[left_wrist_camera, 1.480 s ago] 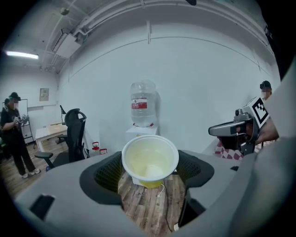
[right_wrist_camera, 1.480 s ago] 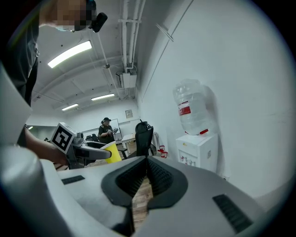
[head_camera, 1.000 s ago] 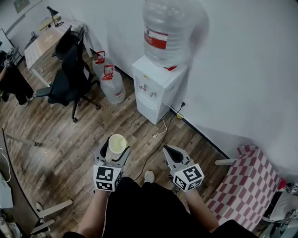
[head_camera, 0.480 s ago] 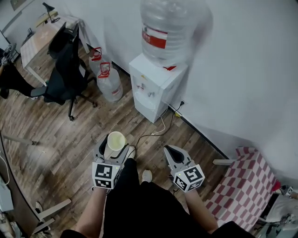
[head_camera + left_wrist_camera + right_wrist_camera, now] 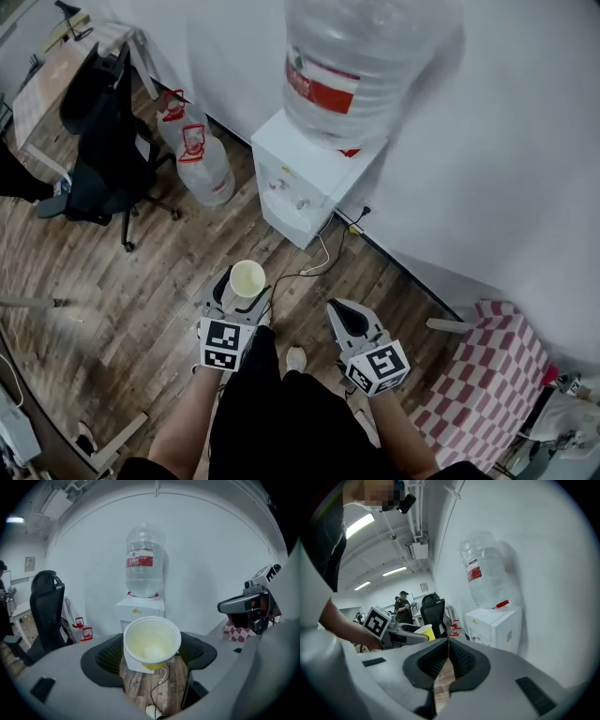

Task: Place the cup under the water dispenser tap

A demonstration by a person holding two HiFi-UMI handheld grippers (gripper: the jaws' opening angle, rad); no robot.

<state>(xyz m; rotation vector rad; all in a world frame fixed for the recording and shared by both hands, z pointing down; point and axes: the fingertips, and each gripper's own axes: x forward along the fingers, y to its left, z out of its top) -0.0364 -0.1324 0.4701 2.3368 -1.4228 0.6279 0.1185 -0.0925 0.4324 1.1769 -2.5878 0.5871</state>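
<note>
An empty pale yellow paper cup (image 5: 247,278) (image 5: 152,641) stands upright between the jaws of my left gripper (image 5: 243,298) (image 5: 151,660), which is shut on it. Ahead stands the white water dispenser (image 5: 305,175) (image 5: 139,608) (image 5: 497,628) against the wall, a large clear bottle (image 5: 356,66) (image 5: 144,560) on top. Its taps (image 5: 298,202) sit in a recess on the front, well ahead of the cup. My right gripper (image 5: 348,319) (image 5: 447,656) is shut with nothing in it, to the right of the left one.
Two spare water bottles (image 5: 194,150) stand on the wood floor left of the dispenser. A black office chair (image 5: 98,141) and a desk (image 5: 47,80) are further left. A cable (image 5: 309,267) lies on the floor. A red-checked seat (image 5: 483,389) is at the right.
The person has walked closer to the dispenser, which looms larger. The left gripper, still holding the cup, has shifted slightly right and forward. The right gripper keeps its place.
</note>
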